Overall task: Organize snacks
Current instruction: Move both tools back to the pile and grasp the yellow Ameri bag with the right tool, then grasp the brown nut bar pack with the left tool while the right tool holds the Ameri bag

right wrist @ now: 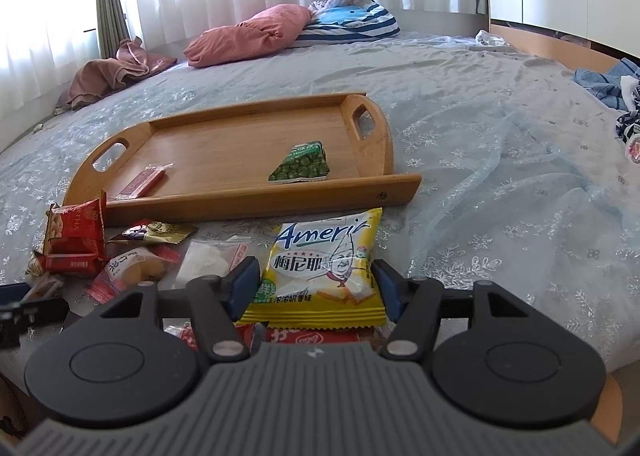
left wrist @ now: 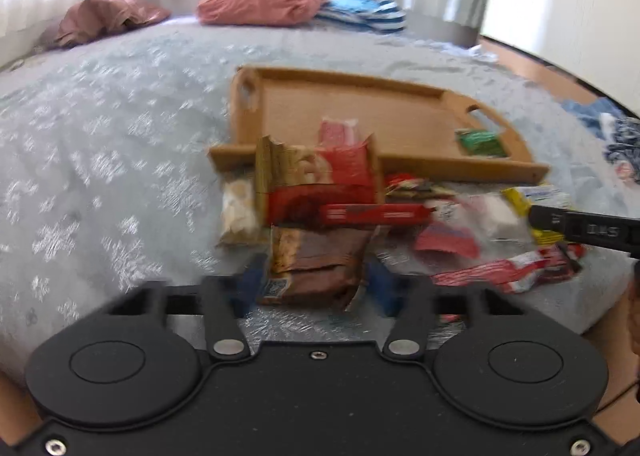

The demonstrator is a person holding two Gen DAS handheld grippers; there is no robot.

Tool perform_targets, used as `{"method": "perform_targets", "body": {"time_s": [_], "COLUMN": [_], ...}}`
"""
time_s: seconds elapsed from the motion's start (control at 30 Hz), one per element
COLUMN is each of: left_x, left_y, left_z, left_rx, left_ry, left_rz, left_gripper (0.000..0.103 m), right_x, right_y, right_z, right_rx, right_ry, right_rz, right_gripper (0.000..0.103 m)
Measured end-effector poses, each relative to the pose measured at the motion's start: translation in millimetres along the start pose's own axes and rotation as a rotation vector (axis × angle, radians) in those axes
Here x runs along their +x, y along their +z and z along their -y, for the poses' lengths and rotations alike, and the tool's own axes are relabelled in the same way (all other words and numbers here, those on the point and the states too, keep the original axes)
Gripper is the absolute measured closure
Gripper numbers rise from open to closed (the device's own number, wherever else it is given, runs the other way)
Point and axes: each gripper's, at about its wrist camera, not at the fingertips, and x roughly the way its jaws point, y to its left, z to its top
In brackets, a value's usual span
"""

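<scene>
- The wooden tray (right wrist: 240,144) lay on the bed (right wrist: 480,116), and only two snacks were inside it — a green packet (right wrist: 302,162) near the right end and a slim red bar (right wrist: 144,180) near the left end
- Most of the snacks were not yet sorted: a loose pile (right wrist: 120,252) lay on the bed just in front of the tray
- The left gripper (left wrist: 316,280) had its jaws narrowed around a brown packet (left wrist: 316,268); the picture was blurred, so I cannot tell if the pads really pressed it
- The right gripper (right wrist: 314,284) stood rather wide, with a yellow packet (right wrist: 324,264) between its pads; the pads seemed close to its edges, but a firm grip did not show
- In my judgement the task was at an early stage — nearly the whole pile was left to bring into the tray
</scene>
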Motion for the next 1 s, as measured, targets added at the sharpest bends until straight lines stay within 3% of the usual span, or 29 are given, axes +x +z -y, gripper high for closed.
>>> {"method": "perform_targets", "body": {"time_s": [0.23, 0.27, 0.33, 0.37, 0.47, 0.53, 0.57, 0.63, 0.73, 0.77, 0.8, 0.87, 0.93, 1.0], "left_x": [-9.9, -11.3, -15.1, -17.4, -26.7, -27.6, -27.4, -25.9, -25.8, -25.3, -24.4, -21.5, -18.7, -14.0], "left_y": [1.1, 1.8, 3.4, 4.3, 9.1, 12.6, 13.6, 13.1, 8.3, 6.2, 3.9, -0.7, -4.8, -7.9], "left_z": [5.3, 4.1, 2.2, 1.3, 2.7, 0.8, -0.3, -1.3, 2.8, 4.1, 5.2, 5.4, 3.5, 0.6], "left_rx": [0.039, 0.031, 0.023, 0.023, 0.047, 0.042, 0.03, 0.026, 0.052, 0.056, 0.055, 0.046, 0.033, 0.017], "left_ry": [-0.003, -0.004, 0.002, 0.0, 0.022, 0.014, 0.011, 0.014, 0.02, 0.022, 0.028, 0.037, 0.051, 0.062], "left_rz": [-0.008, -0.007, 0.004, 0.014, 0.057, 0.051, 0.046, 0.04, 0.05, 0.05, 0.047, 0.029, 0.026, 0.015], "left_gripper": [0.063, 0.063, 0.065, 0.082, 0.085, 0.085, 0.085, 0.085, 0.082, 0.076, 0.057, 0.039, 0.037, 0.027], "right_x": [-9.2, -10.7, -12.5, -12.5, -11.8, -10.2, -9.0, -7.2, -3.0, -1.5, 0.3, 4.8, 9.4, 12.8], "right_y": [1.3, 2.4, 5.3, 6.9, 8.6, 8.4, 8.3, 8.5, 12.0, 13.4, 15.1, 17.3, 18.3, 18.6], "right_z": [-2.4, -2.9, -2.3, -2.0, -0.8, 0.1, 0.8, 4.6, 6.9, 6.0, 4.6, 2.5, 0.7, -2.1], "right_rx": [-0.006, -0.009, -0.008, -0.01, -0.017, -0.015, -0.008, 0.035, 0.077, 0.081, 0.084, 0.093, 0.104, 0.104], "right_ry": [-0.009, -0.016, -0.027, -0.028, -0.042, -0.046, -0.049, -0.05, -0.036, -0.03, -0.028, -0.03, -0.031, -0.041], "right_rz": [0.053, 0.06, 0.067, 0.064, 0.06, 0.042, 0.032, 0.024, 0.011, 0.009, 0.007, -0.003, -0.013, -0.015], "right_gripper": [0.055, 0.076, 0.08, 0.085, 0.089, 0.086, 0.062, 0.059, 0.046, 0.042, 0.038, 0.036, 0.032, 0.032]}}
